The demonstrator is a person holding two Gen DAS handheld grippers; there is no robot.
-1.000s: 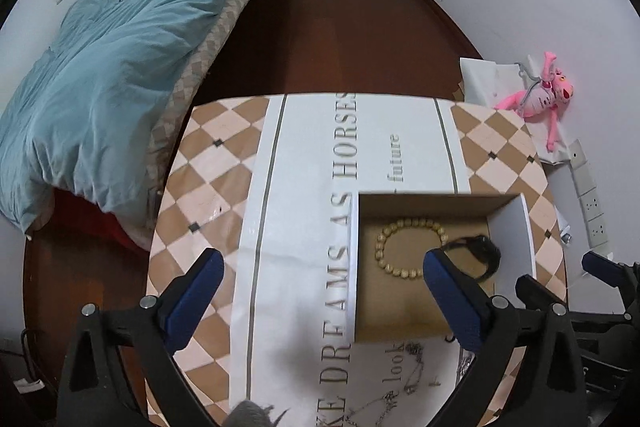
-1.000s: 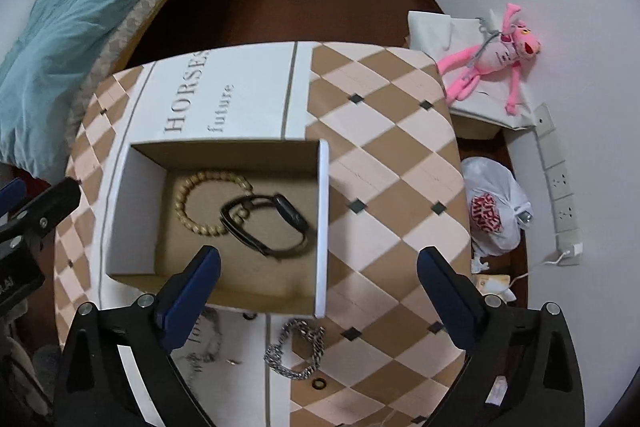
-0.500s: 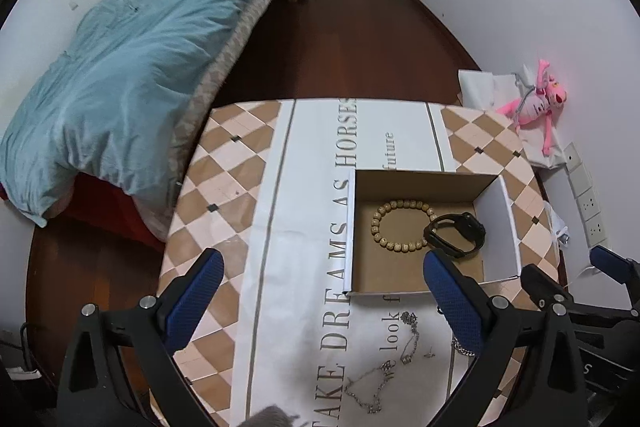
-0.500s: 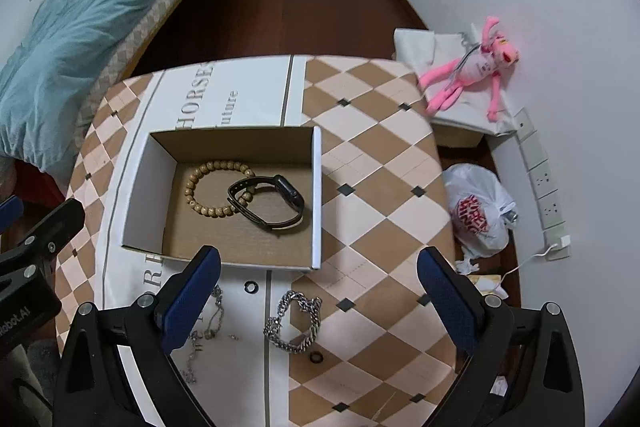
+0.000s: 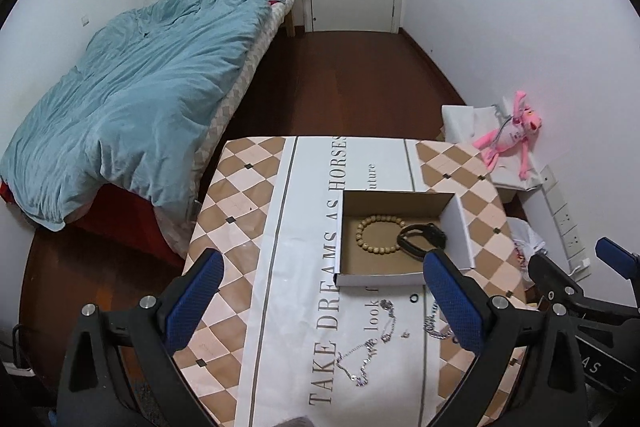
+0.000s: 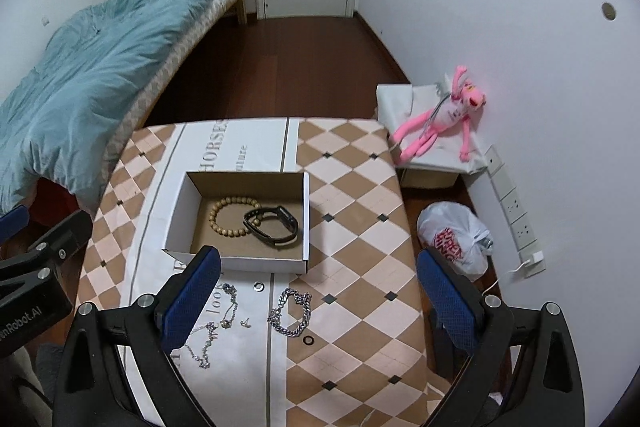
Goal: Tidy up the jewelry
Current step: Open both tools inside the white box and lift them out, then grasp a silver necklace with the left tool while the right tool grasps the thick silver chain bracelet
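We see an open cardboard box (image 6: 176,223) on the table (image 6: 352,195) holding a wooden bead bracelet (image 6: 224,215) and a black watch band (image 6: 276,229), the two touching. Just outside the box lie a silver chain bracelet (image 6: 290,315), a thin necklace (image 6: 208,339) and two small rings. The tablecloth (image 5: 304,267) reads "TAKE DREAMS AS HORSES". Our left gripper (image 5: 320,301) and right gripper (image 6: 320,299) both hover spread wide, grasping nothing.
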